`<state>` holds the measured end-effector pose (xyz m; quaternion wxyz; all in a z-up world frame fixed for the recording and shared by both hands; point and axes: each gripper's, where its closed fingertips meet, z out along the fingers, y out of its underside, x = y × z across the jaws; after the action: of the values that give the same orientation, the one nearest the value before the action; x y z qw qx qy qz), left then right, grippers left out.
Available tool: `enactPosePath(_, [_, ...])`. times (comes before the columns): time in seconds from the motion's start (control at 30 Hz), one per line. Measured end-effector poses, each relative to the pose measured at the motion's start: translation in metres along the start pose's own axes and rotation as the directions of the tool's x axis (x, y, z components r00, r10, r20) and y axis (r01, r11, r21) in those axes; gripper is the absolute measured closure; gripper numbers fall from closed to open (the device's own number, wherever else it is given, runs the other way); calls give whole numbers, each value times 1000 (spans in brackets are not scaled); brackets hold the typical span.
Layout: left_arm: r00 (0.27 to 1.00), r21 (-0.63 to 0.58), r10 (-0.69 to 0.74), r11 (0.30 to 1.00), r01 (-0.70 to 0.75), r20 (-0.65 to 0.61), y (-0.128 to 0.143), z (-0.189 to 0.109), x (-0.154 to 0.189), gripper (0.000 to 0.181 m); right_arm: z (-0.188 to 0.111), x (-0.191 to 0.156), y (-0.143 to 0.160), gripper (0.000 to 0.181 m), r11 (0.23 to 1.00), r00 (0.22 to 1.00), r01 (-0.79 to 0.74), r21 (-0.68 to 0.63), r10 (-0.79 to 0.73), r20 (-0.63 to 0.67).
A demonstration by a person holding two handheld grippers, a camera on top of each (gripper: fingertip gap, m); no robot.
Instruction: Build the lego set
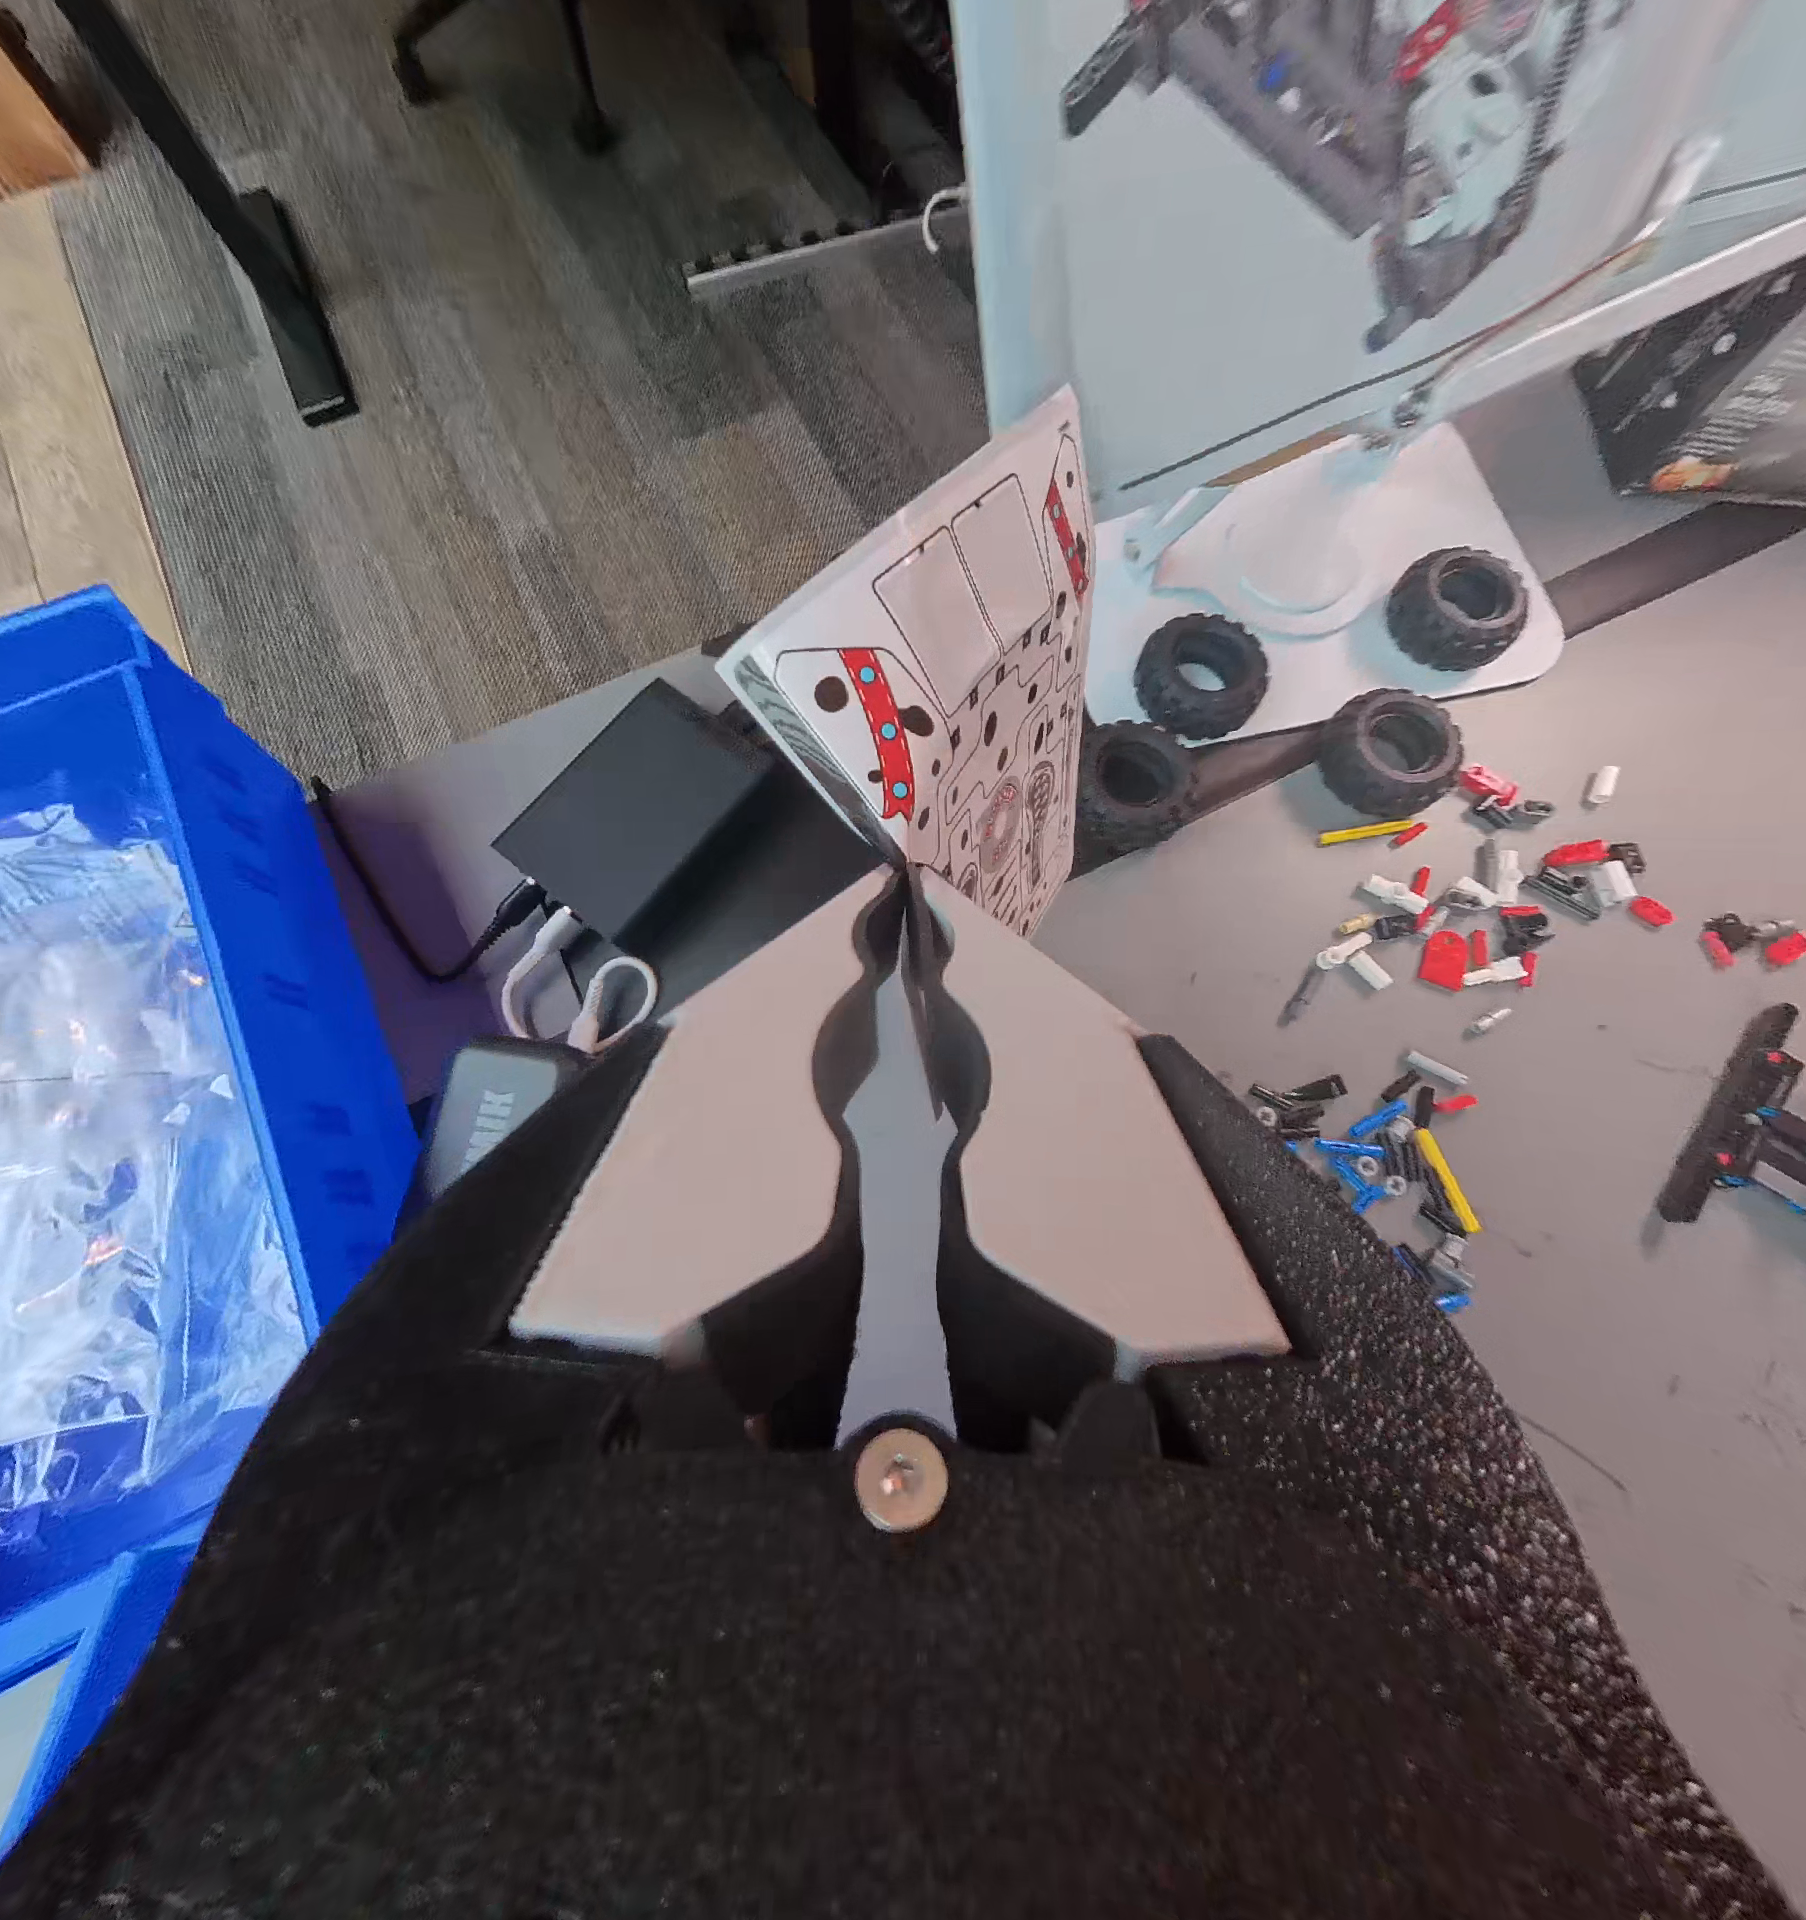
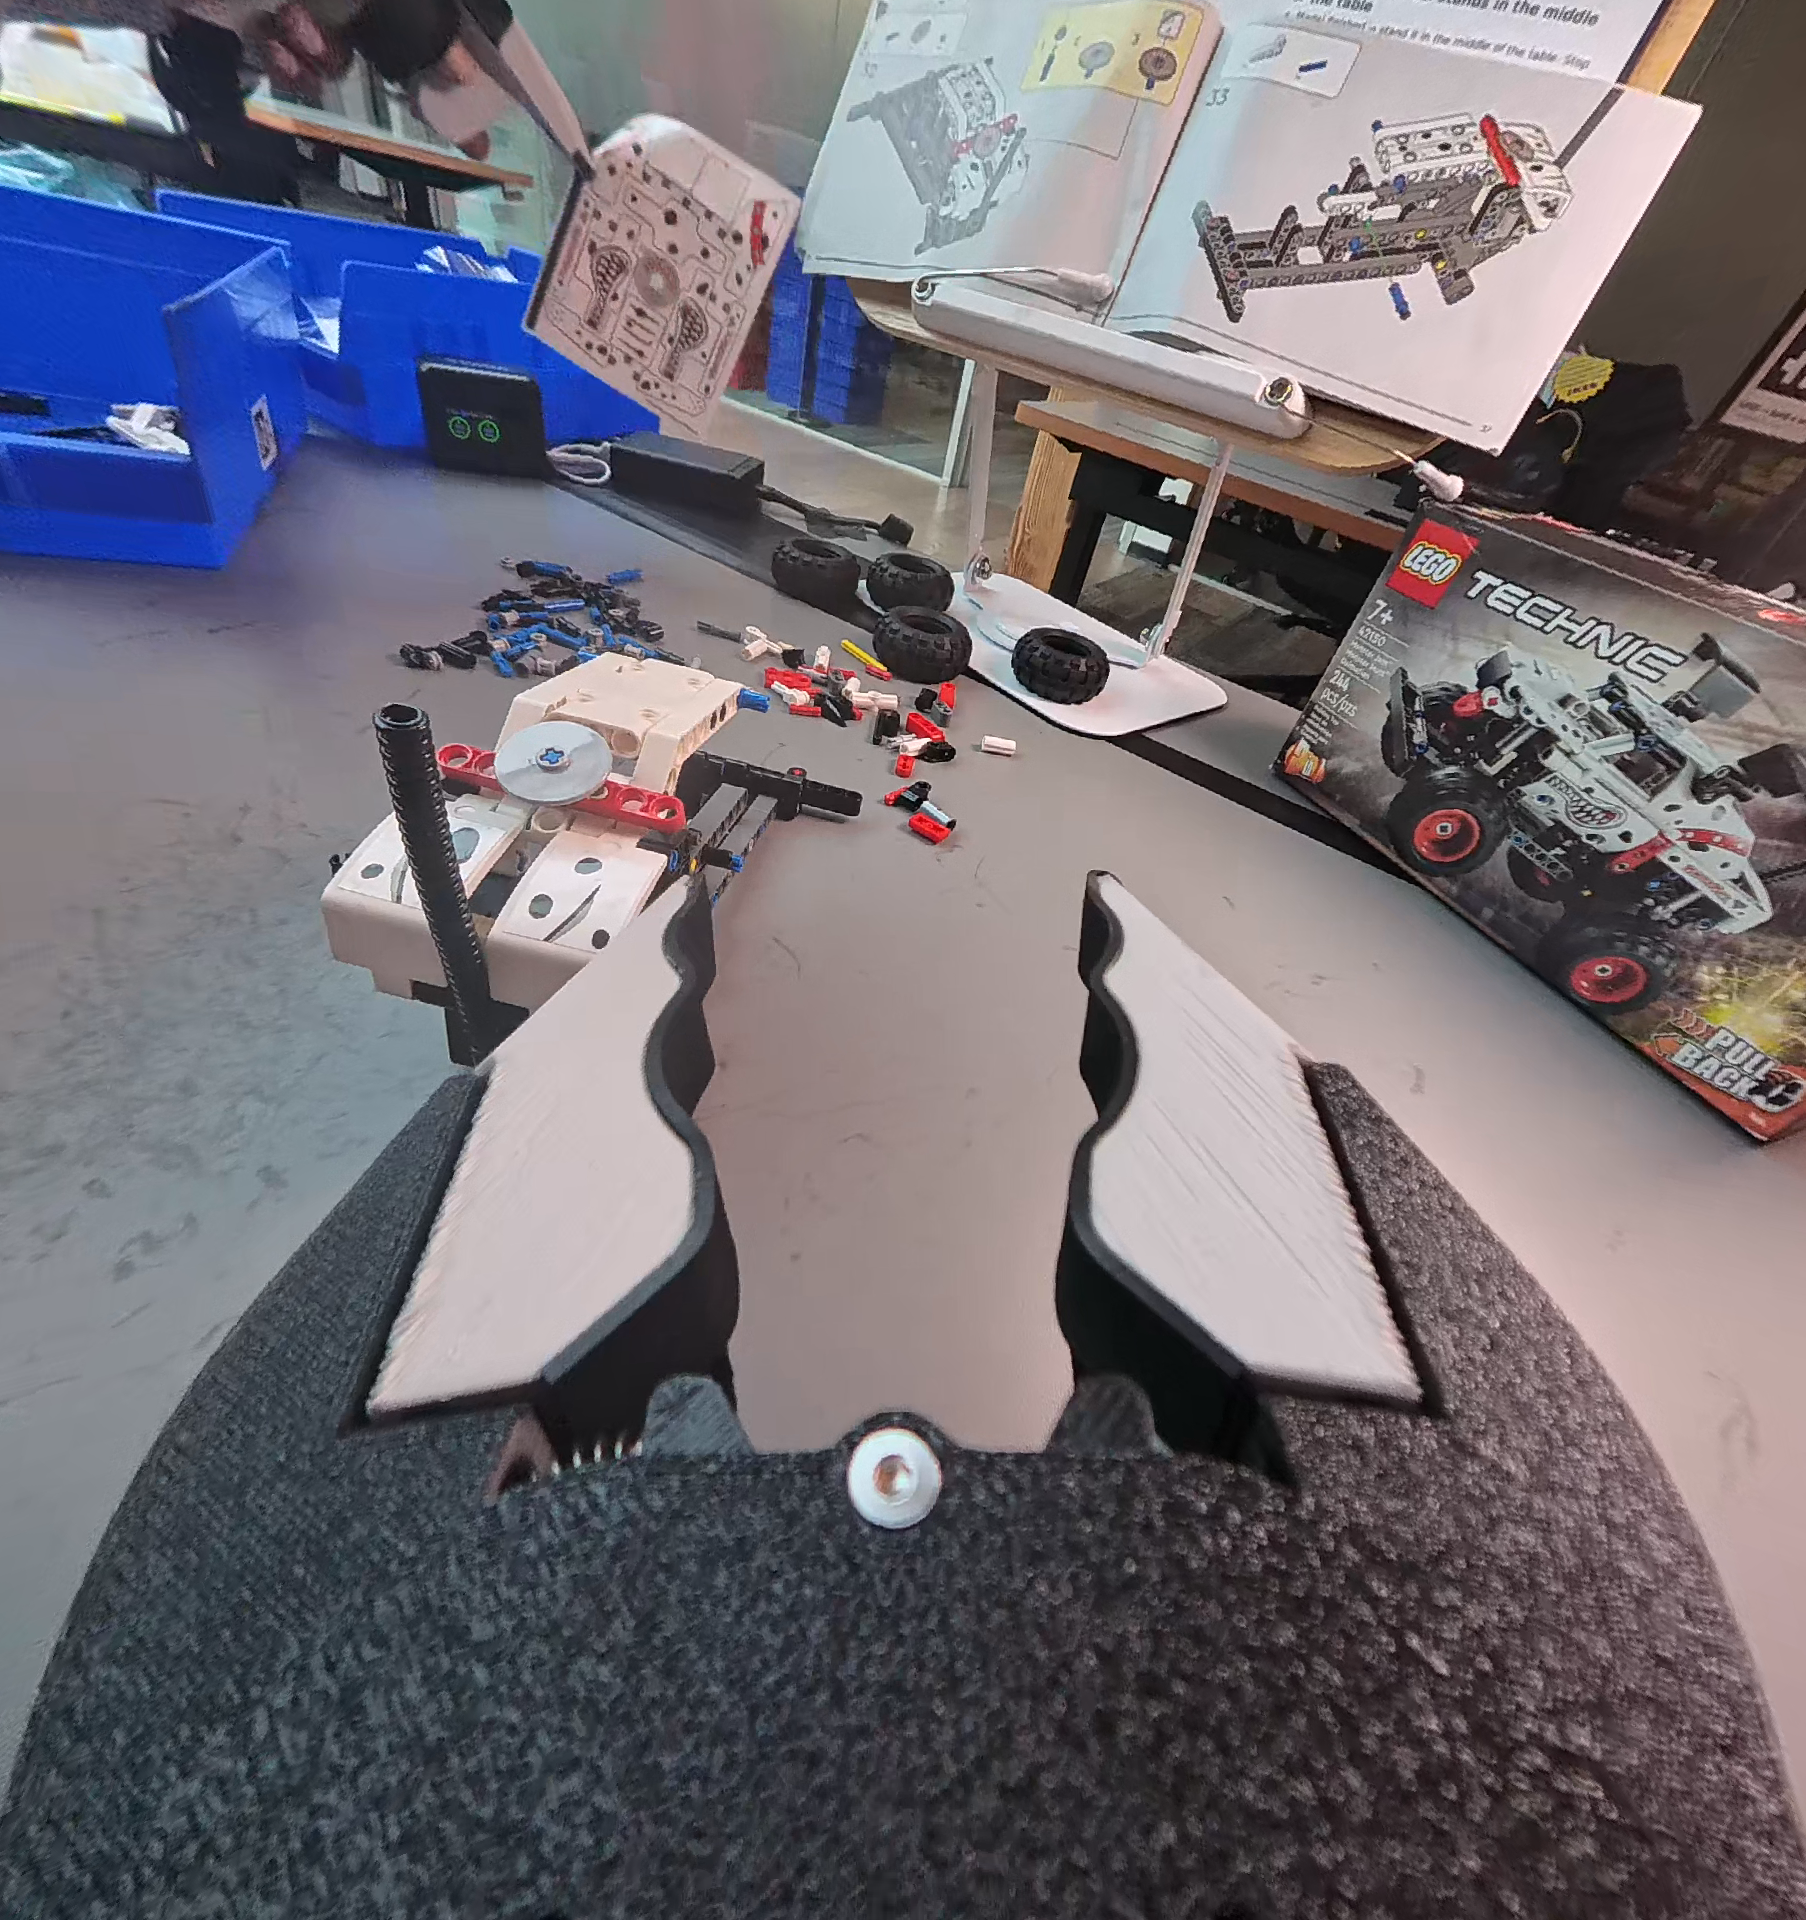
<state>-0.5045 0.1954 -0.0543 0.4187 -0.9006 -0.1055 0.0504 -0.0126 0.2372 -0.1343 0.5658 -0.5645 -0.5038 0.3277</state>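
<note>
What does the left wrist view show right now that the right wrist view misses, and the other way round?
Only the left wrist view shows the left gripper shut on the white sticker sheet edge. Only the right wrist view shows the open right gripper, the half-built white truck body and the printed cardboard set box. Both show the four black rubber tyres, the scattered small parts and the sticker sheet.

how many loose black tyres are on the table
4. In the right wrist view, two sit behind the book stand's base, one beside it, one on it.
</note>
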Motion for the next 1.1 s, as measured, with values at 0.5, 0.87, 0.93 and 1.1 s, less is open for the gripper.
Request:
enactPosePath(0.5, [781, 455, 116, 860, 230, -614, 27, -138, 251, 181, 16, -31, -129, 115, 971, 954, -159, 180, 104, 282])
enactPosePath(0.87, [603, 525, 153, 682, 509, -783, 45, -136, 299, 165, 64, -79, -173, 181, 941, 773, -298, 161, 138, 619])
enactPosePath(0.93, [507, 465, 160, 686, 560, -847, 37, -134, 300, 138, 65, -67, -193, 181, 910, 747, -369, 187, 172, 642])
enactPosePath(1.1, [294, 414, 295, 727, 548, -909, 8, -142, 334, 128, 75, -44, -209, 181, 833, 658, -533, 148, 298, 692])
